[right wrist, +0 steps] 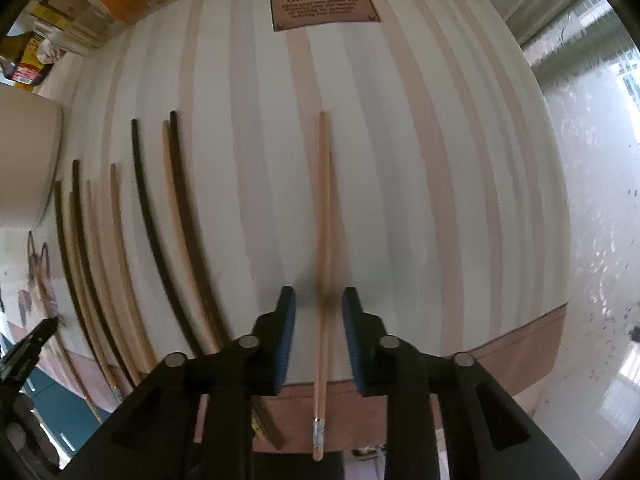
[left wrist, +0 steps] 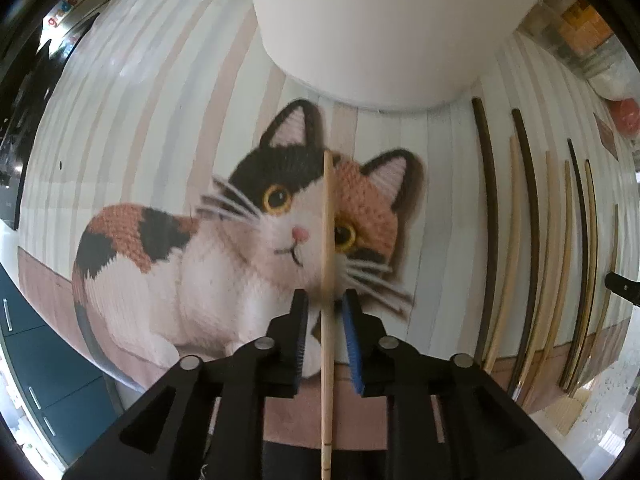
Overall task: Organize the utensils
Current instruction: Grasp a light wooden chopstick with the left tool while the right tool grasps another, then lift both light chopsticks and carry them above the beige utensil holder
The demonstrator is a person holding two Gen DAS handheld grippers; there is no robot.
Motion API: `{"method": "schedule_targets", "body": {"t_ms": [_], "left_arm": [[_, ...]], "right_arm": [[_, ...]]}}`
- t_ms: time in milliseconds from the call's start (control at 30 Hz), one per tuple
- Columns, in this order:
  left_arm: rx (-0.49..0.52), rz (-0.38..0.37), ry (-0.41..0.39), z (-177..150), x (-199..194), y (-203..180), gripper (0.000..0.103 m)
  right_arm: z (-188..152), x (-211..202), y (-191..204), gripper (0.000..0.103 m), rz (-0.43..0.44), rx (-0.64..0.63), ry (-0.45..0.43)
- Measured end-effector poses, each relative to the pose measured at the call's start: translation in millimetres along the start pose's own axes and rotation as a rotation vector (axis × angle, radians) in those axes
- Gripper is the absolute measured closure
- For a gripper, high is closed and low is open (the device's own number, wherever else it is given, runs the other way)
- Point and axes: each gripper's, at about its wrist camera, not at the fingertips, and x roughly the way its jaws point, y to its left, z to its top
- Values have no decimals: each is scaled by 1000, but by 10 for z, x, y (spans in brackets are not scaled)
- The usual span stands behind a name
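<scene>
- Left wrist view: mat (left wrist: 160, 92) with pale stripes and a knitted-look calico cat (left wrist: 224, 248) printed on it, spread over the table
- White tub (left wrist: 372, 28) stands at the top of this view, its base on the mat just above the cat's ears
- Left gripper (left wrist: 325, 312) points down at the mat; jaws a little apart, one pale chopstick (left wrist: 328, 264) lying lengthwise in the gap, across the cat's face
- Blue pad (left wrist: 352, 344) on the right jaw sits close beside the stick; contact cannot be told, no clamp visible
- Right of the cat: a row of chopsticks (left wrist: 524, 240), dark and pale mixed, lying side by side on the mat, well apart from the left gripper
- A black tip at the far right edge of this view, partly cut off
- Right wrist view: the same row (right wrist: 144, 216) on the left of the mat, white tub edge (right wrist: 28, 160) further left
- Right gripper (right wrist: 320, 312) points down; jaws apart, blue pads clear of a single pale stick (right wrist: 323, 240) that lies alone on the stripes, running up between them
- That stick has a silver band (right wrist: 318, 432) near its lower end, over the mat's pinkish border
- Motion blur around the stick at the fingertips
- Brown plaque print (right wrist: 324, 10) at the top of the mat, reading "GREEN LIFE"
- Boxes and packets (right wrist: 60, 20) in the upper left corner, beyond the mat
</scene>
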Motion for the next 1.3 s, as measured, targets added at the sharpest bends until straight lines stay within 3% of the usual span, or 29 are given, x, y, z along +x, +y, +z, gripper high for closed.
{"method": "schedule_targets", "body": {"t_ms": [167, 200, 233, 267, 367, 567, 833, 933, 1300], "left_arm": [[15, 26, -26, 115, -62, -174, 88], [26, 31, -33, 109, -66, -206, 89], [37, 40, -39, 104, -74, -245, 99], [44, 51, -41, 126, -90, -342, 99], [42, 63, -69, 129, -191, -367, 99], [15, 49, -132, -33, -772, -156, 99], [-17, 29, -261, -340, -1490, 23, 99], [-27, 24, -314, -212, -1755, -10, 99], [-111, 26, -567, 44, -2474, 59, 99]], "right_arm": [[209, 79, 105, 74, -21, 2, -16], [257, 76, 125, 78, -21, 8, -26], [263, 69, 130, 96, -23, 11, -44], [153, 28, -31, 96, -15, 18, -54], [38, -67, -32, 96, 21, 30, -77], [-102, -405, -15, 96, 66, 41, -171], [-341, -1223, 77, 96, 161, 6, -304], [-458, -1450, 183, 96, 209, -19, -363], [-104, -2295, 750, 96, 394, -153, -568]]}}
